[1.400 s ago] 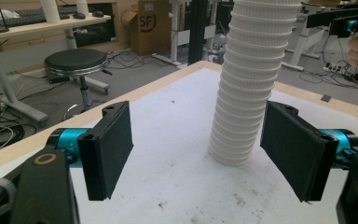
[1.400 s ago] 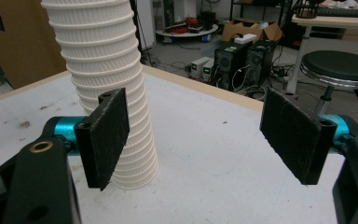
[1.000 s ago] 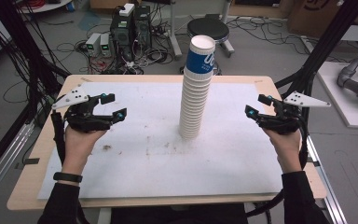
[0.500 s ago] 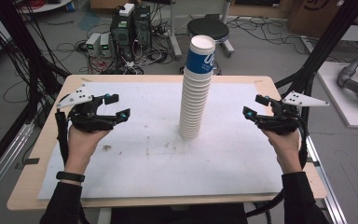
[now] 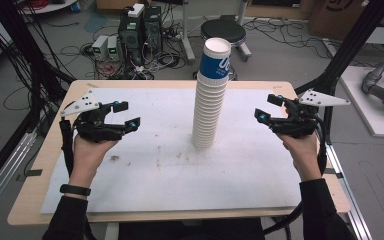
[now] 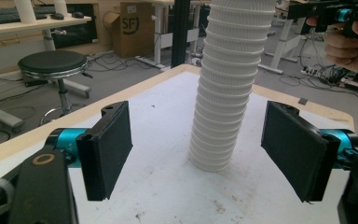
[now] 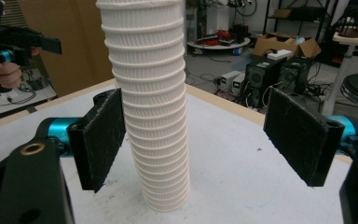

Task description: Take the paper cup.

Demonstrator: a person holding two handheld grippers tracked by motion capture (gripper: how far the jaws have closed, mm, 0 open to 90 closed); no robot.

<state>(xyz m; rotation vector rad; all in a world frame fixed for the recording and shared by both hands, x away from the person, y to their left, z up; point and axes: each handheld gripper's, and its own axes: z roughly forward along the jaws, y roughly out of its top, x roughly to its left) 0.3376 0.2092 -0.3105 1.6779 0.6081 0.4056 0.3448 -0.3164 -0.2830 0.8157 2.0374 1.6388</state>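
Note:
A tall stack of ribbed white paper cups (image 5: 209, 105) stands upright in the middle of the table, and its top cup has a blue band. My left gripper (image 5: 126, 114) hovers left of the stack, pointing at it, open and empty. In the left gripper view the stack (image 6: 223, 93) stands well beyond the spread pads (image 6: 107, 144). My right gripper (image 5: 268, 108) faces the stack from the right. Its jaws have just been opening and nothing is between them. In the right gripper view the stack (image 7: 151, 93) rises past the left pad (image 7: 102, 135), farther off.
A white sheet (image 5: 170, 175) covers the wooden table (image 5: 30, 200). Behind the far edge are a black stool (image 5: 222, 31), computer towers (image 5: 140, 27) and floor cables. Black frame posts (image 5: 350, 45) flank the table at both sides.
The right gripper's jaws have spread wider. Both hands hold about the same places, and the cup stack has not moved.

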